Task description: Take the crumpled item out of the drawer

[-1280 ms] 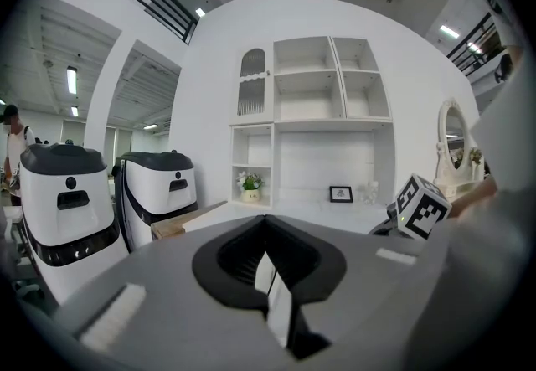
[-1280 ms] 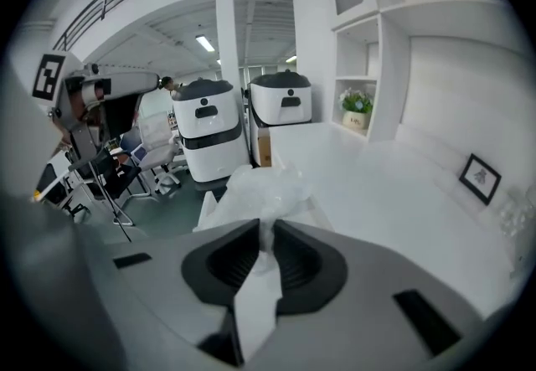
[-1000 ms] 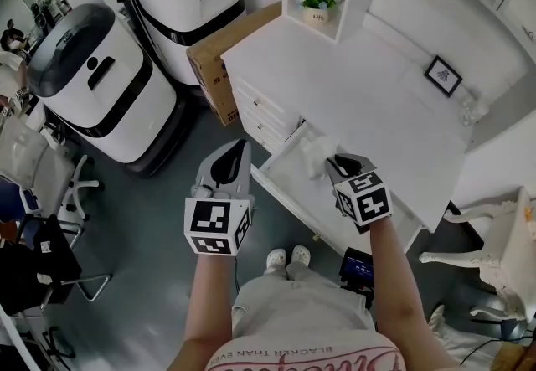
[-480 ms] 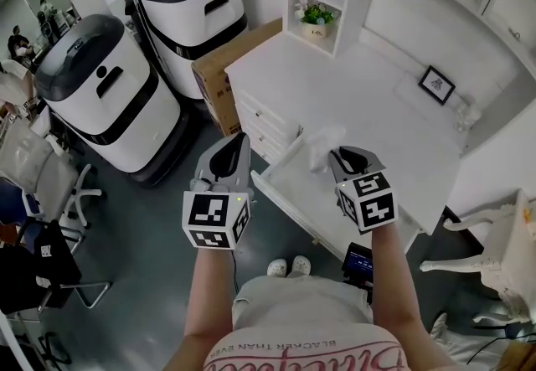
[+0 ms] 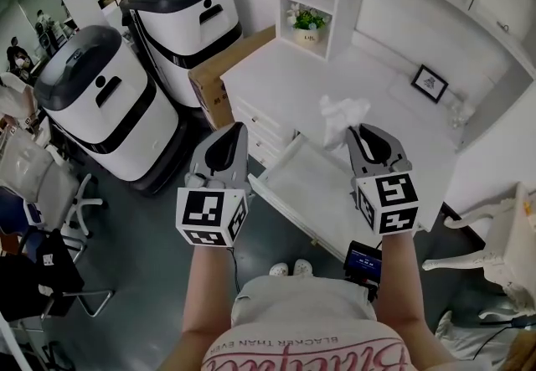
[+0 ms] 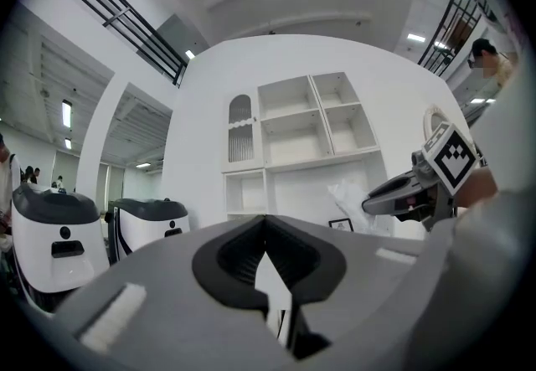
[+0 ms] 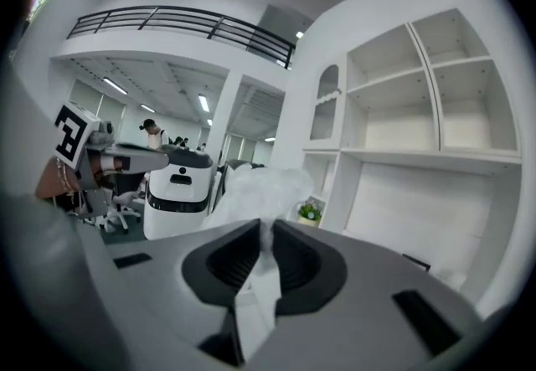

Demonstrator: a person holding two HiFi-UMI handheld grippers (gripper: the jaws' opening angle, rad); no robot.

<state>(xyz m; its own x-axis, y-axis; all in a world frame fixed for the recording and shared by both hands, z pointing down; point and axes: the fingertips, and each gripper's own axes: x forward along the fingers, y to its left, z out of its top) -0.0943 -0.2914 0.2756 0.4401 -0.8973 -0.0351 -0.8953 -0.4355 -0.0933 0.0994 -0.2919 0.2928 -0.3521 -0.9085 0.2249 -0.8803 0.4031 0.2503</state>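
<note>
Your right tool (image 5: 365, 133) is nearly closed, with its jaws pinching the crumpled item (image 5: 339, 109). The right gripper view shows the white wad (image 7: 261, 190) clamped between the two pads and bulging out past the tips of the right tool (image 7: 263, 229). The item is out of the drawer (image 5: 306, 184), in the air at the tip of that tool. The open drawer sits below the tool and a little to its left, and in the head view the item shows against the white tabletop (image 5: 368, 76) past the tool.

Your left tool (image 5: 229, 133) is closed on nothing; in the left gripper view the left tool (image 6: 266, 222) has its tips meeting, with only the shelves beyond. It hangs to the left of the drawer, level with the right tool and well apart from it.

A potted plant (image 5: 308, 21) stands in a shelf cubby far ahead of both tools. A small picture frame (image 5: 429, 82) sits on the tabletop ahead and to the right of the right tool.
</note>
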